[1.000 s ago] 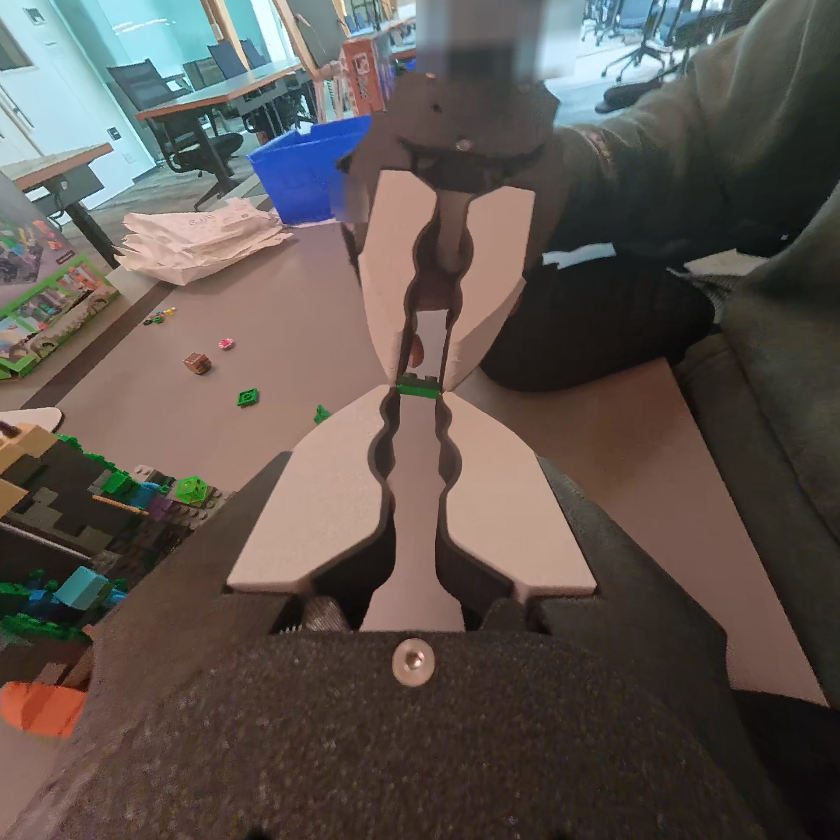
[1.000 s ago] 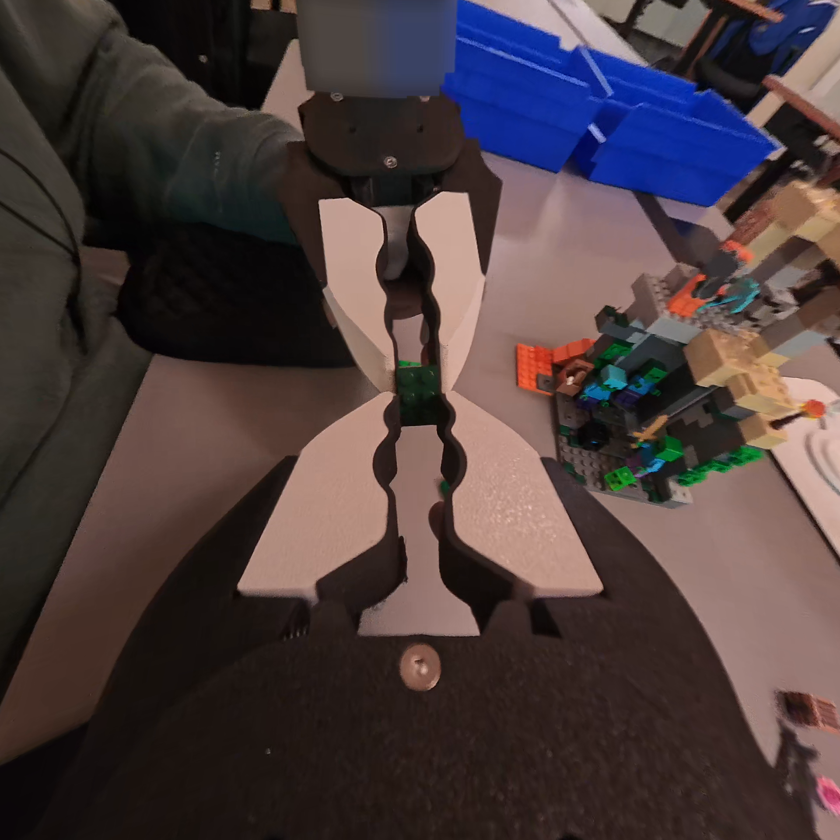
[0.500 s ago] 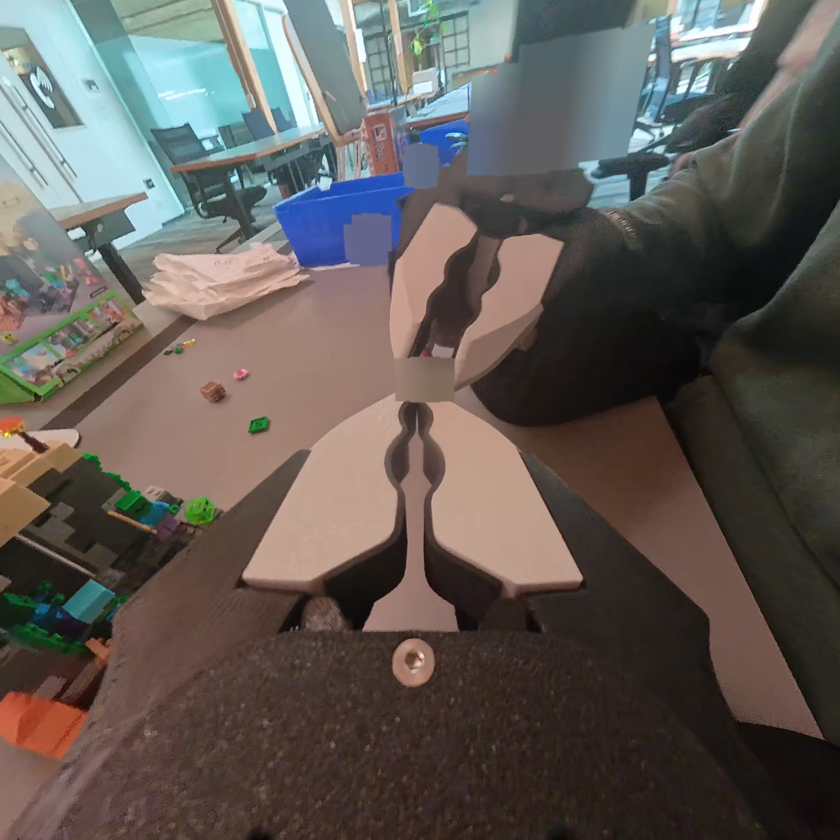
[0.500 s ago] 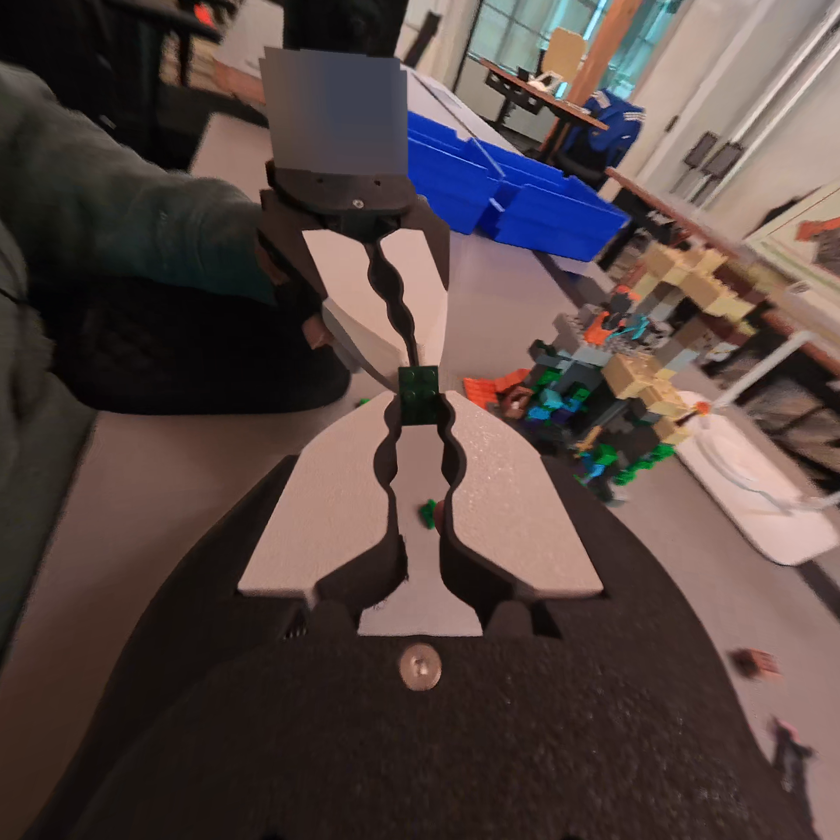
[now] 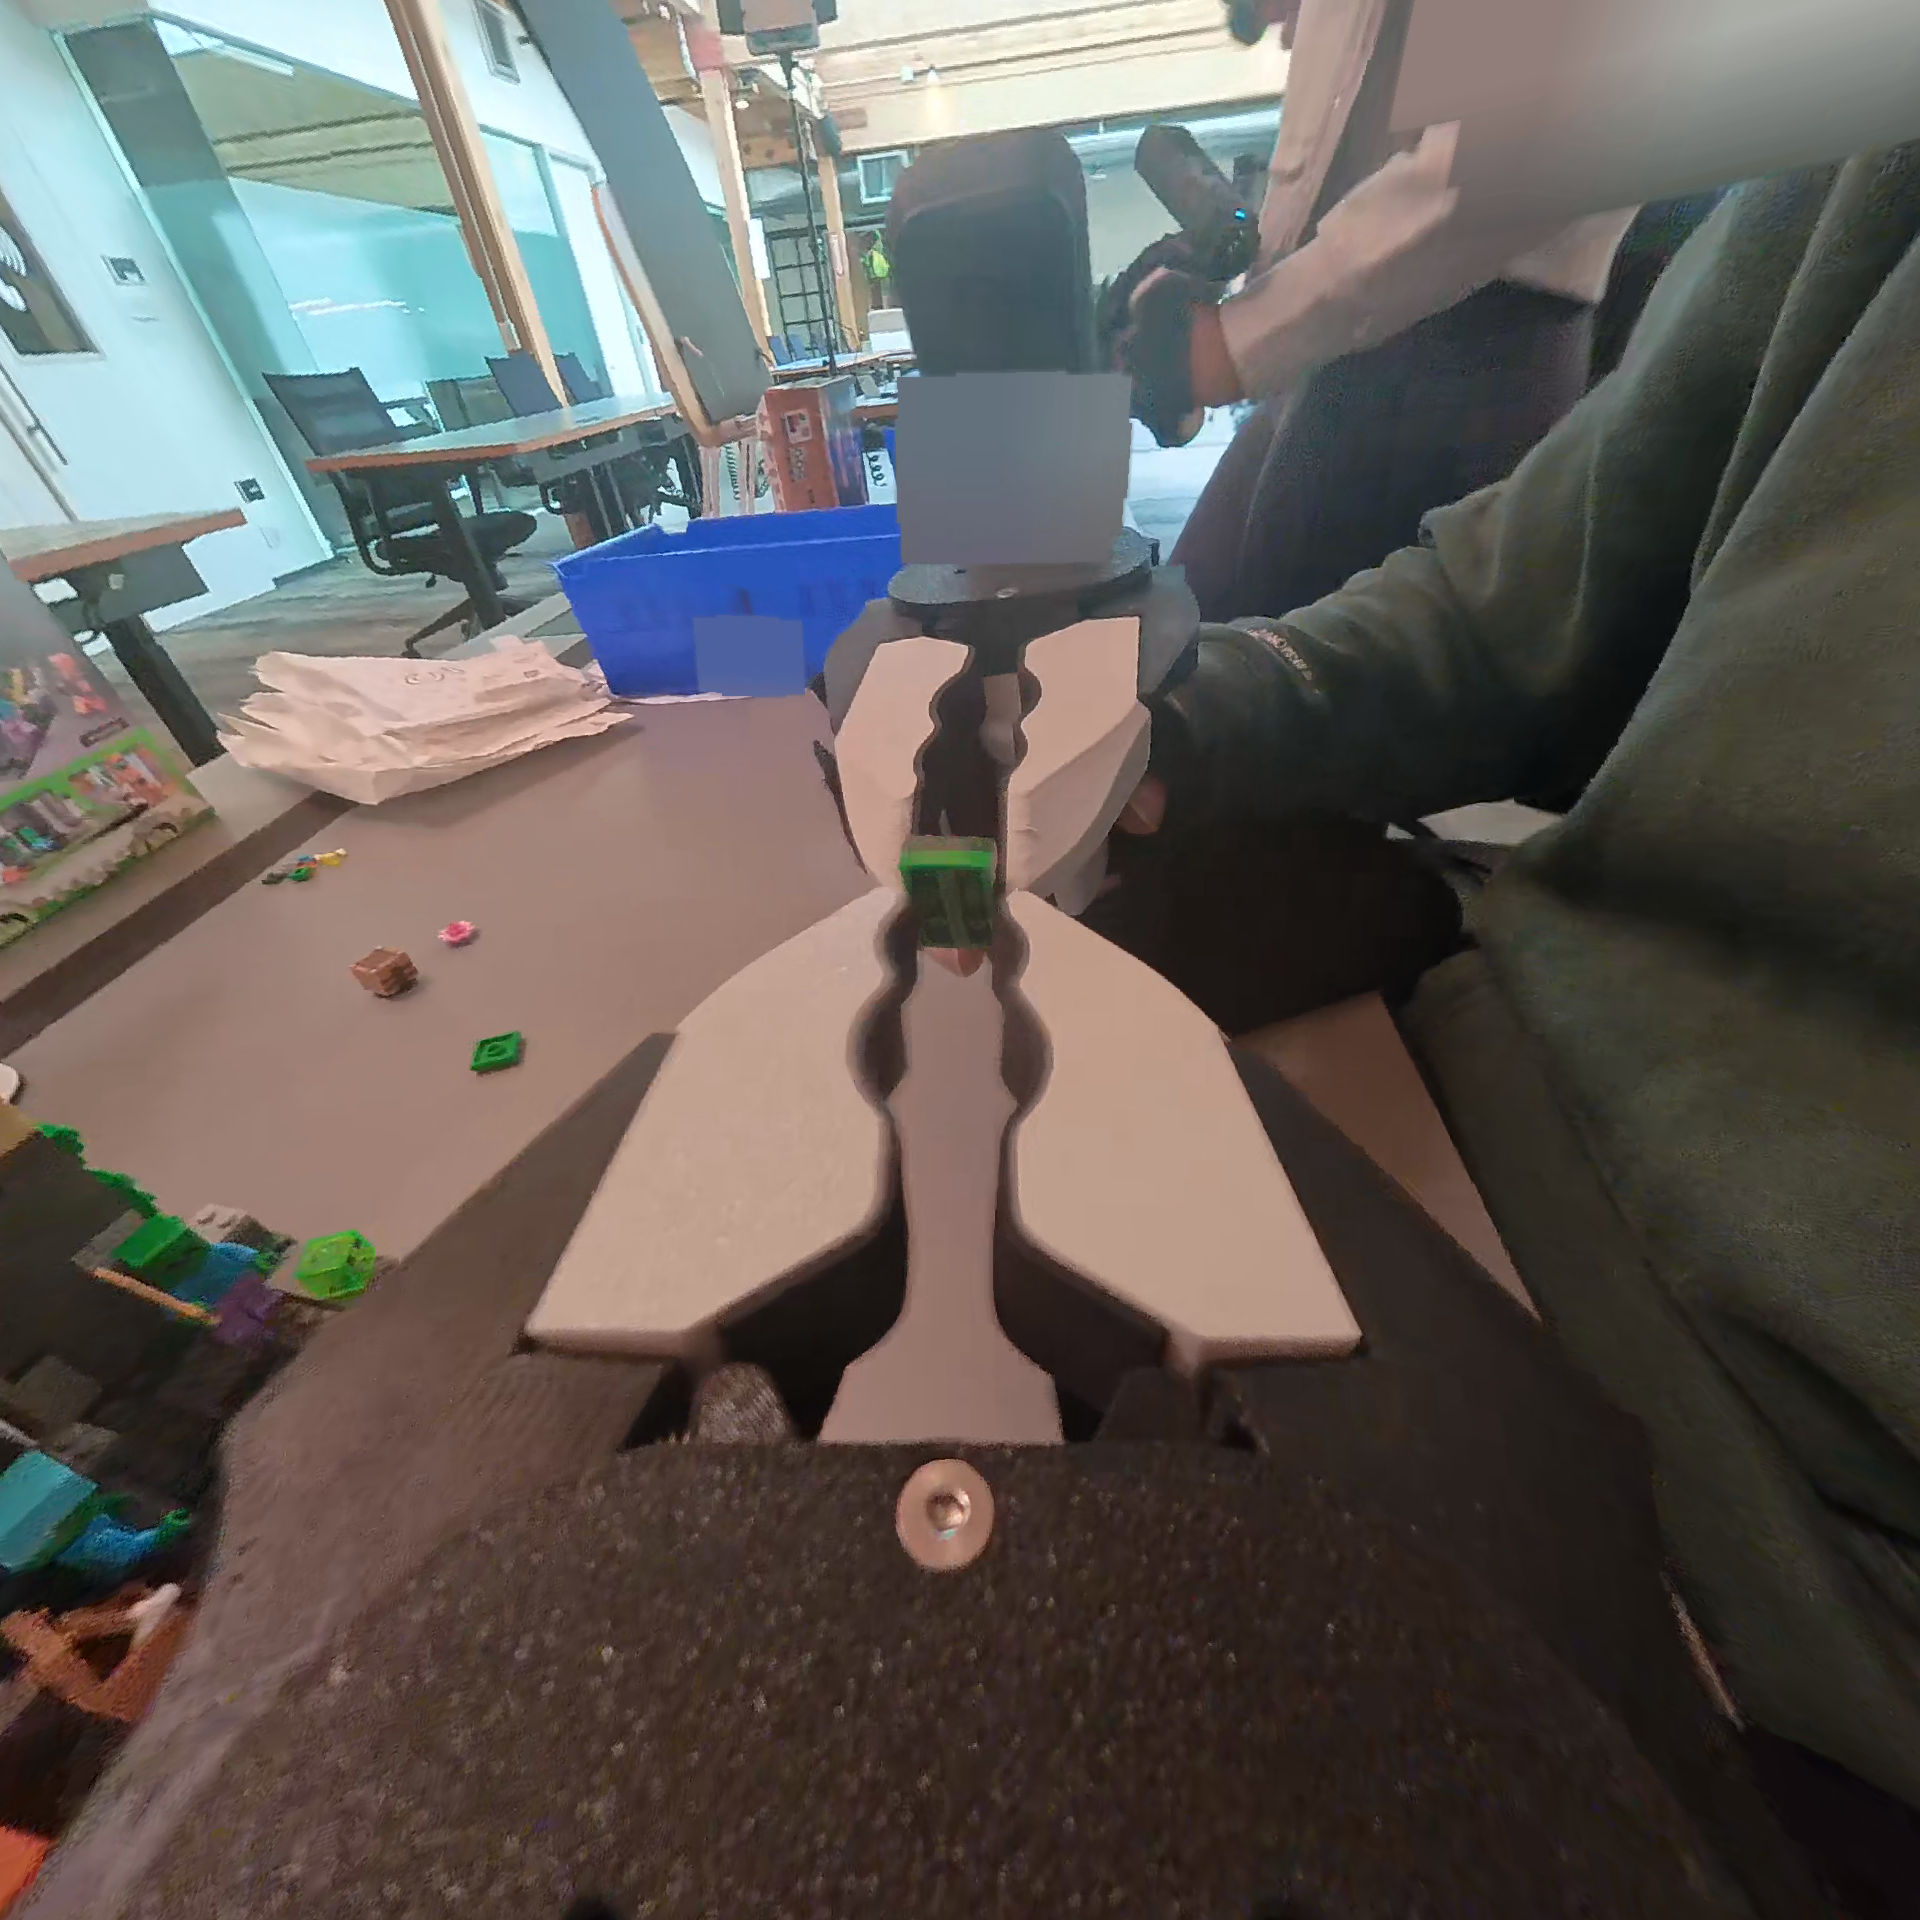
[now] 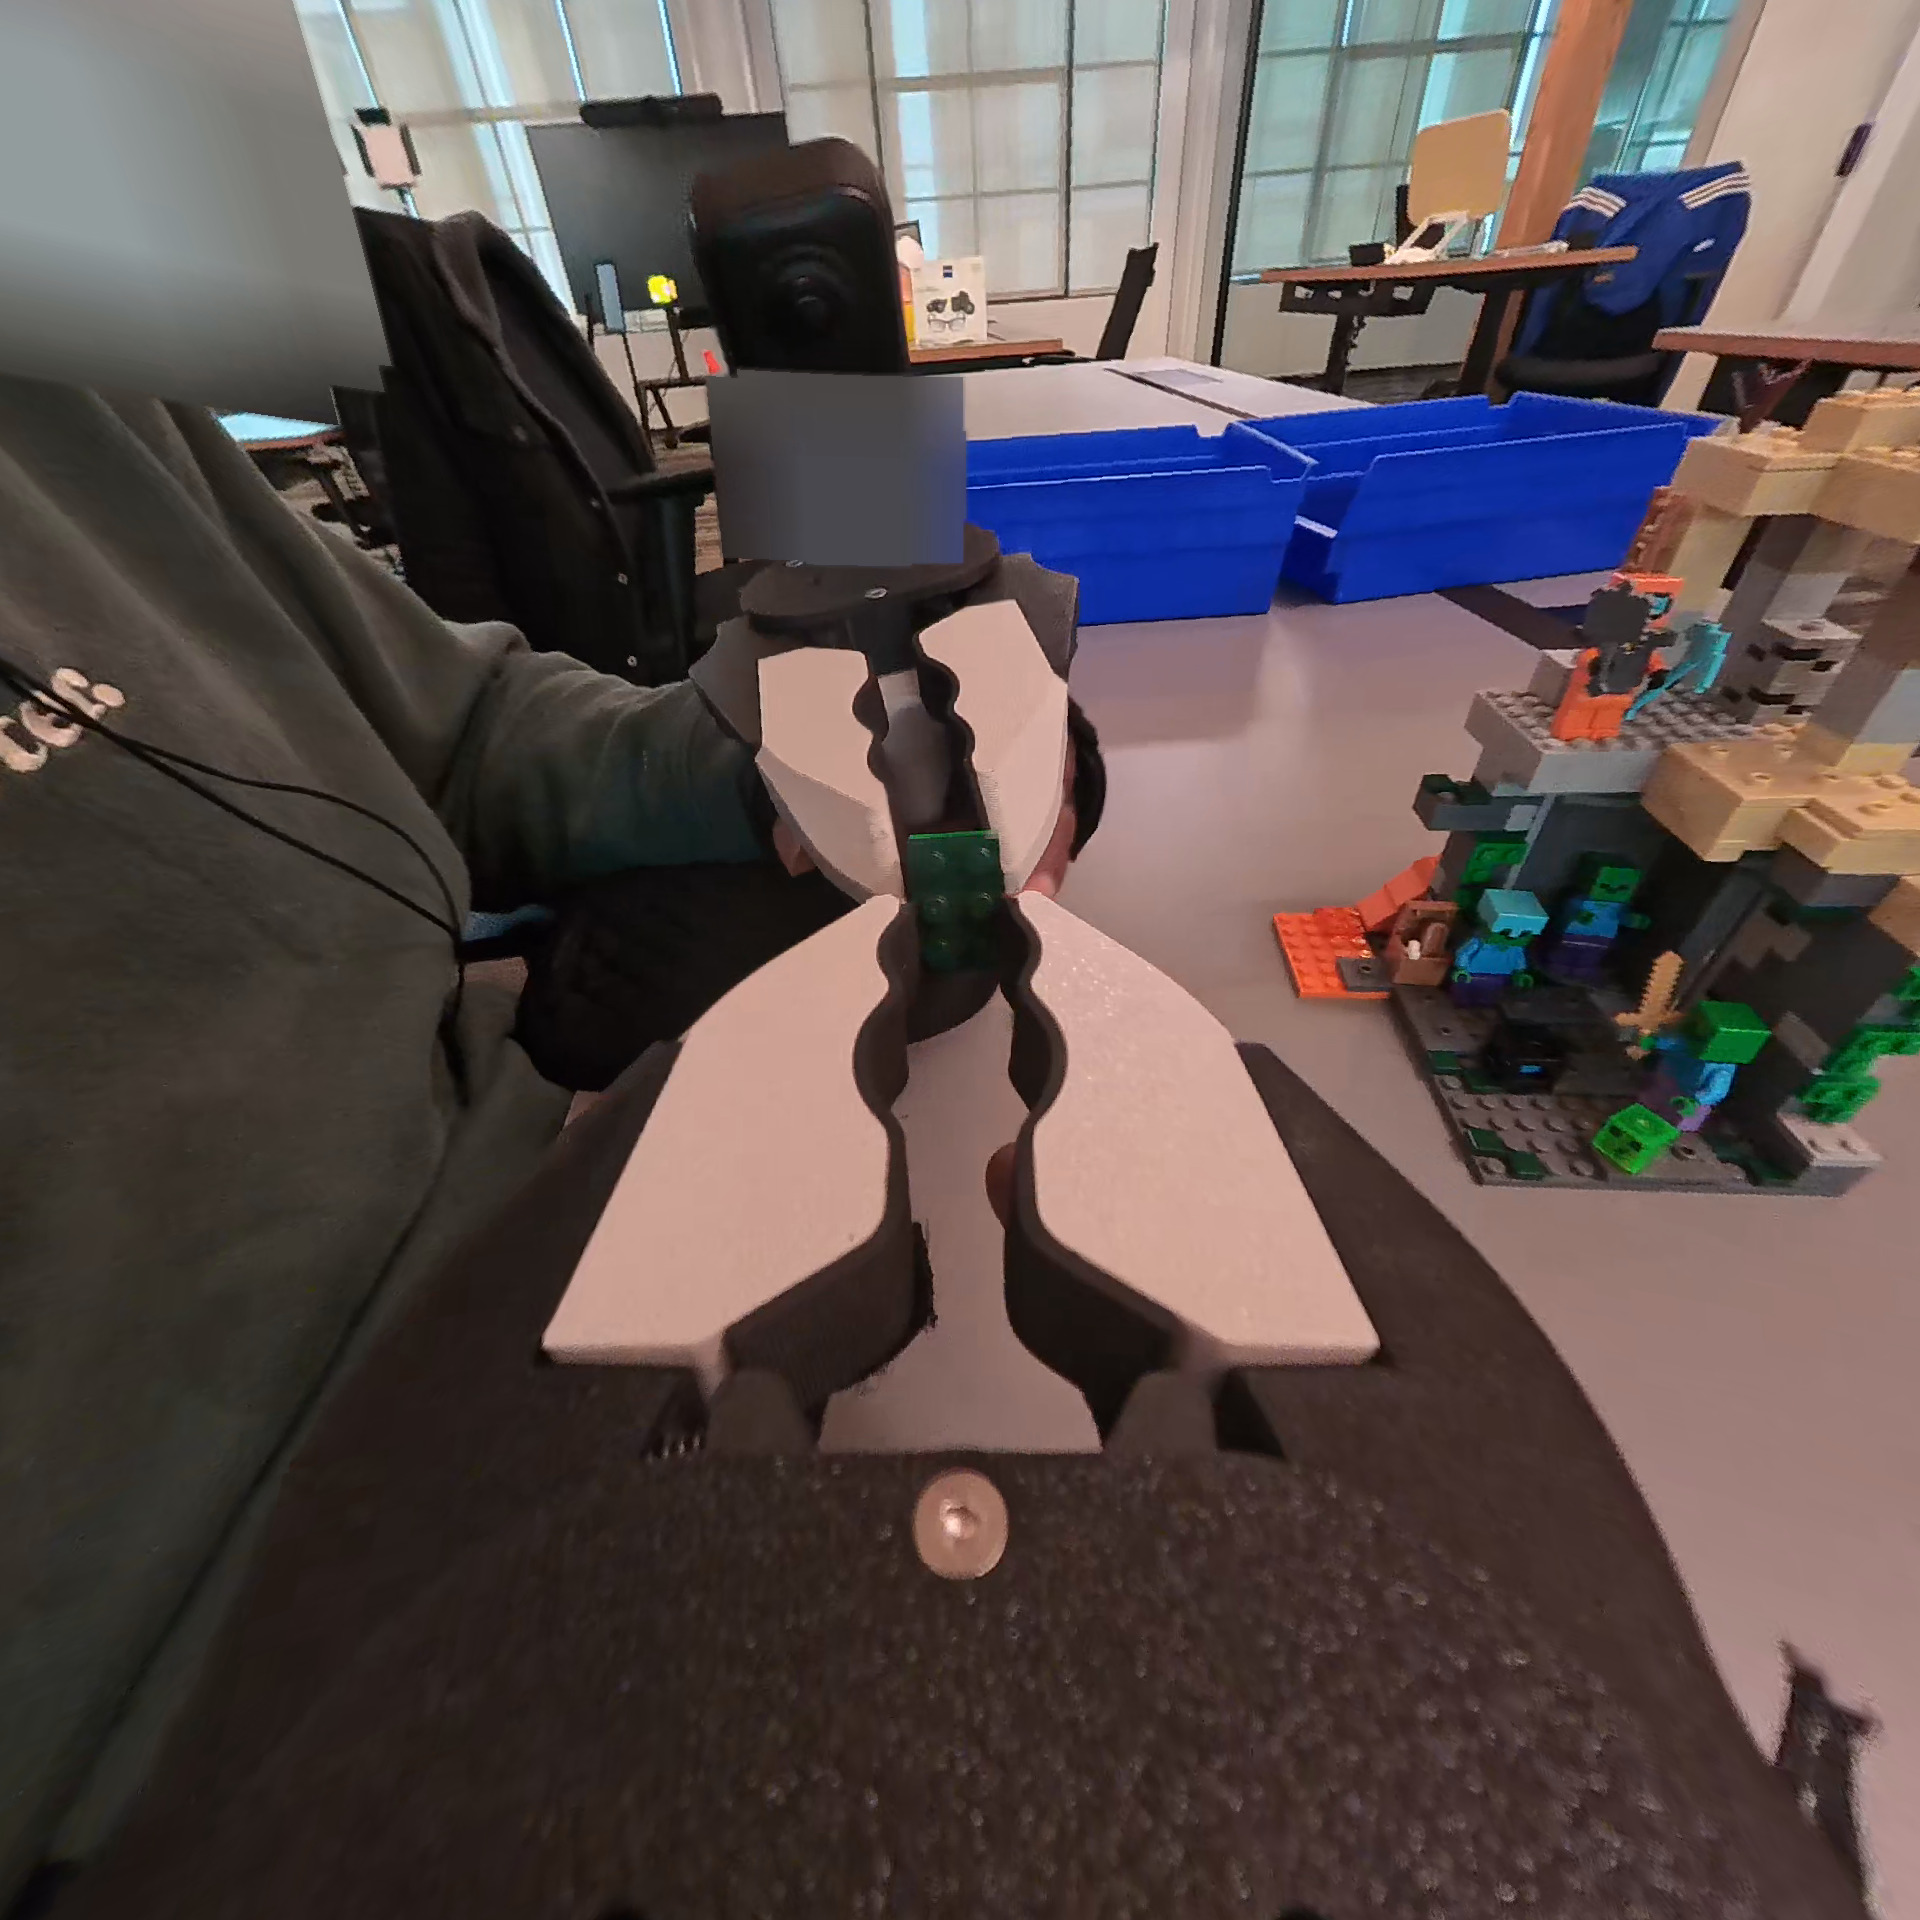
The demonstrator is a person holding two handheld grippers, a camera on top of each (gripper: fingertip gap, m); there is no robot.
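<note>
Grey table (image 6: 1247,810) carries a brick model (image 6: 1662,935) and a printed toy box (image 5: 62,810) (lettering too blurred to read). Above it the right gripper (image 6: 954,920) pinches a green plate (image 6: 954,899) in its jaws, tip to tip with the left gripper (image 5: 951,920). Half a second ago the left jaws were pressed together, clear of the plate; now they are spread around its other end, grip unclear.

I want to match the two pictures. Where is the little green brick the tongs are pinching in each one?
Left wrist view: green brick sits centre, where both tongs' tips meet.
Right wrist view: green brick sits centre, studs showing, at the tips.
Shared landmark: the brick castle model, lower left in one, right in the other.
</note>
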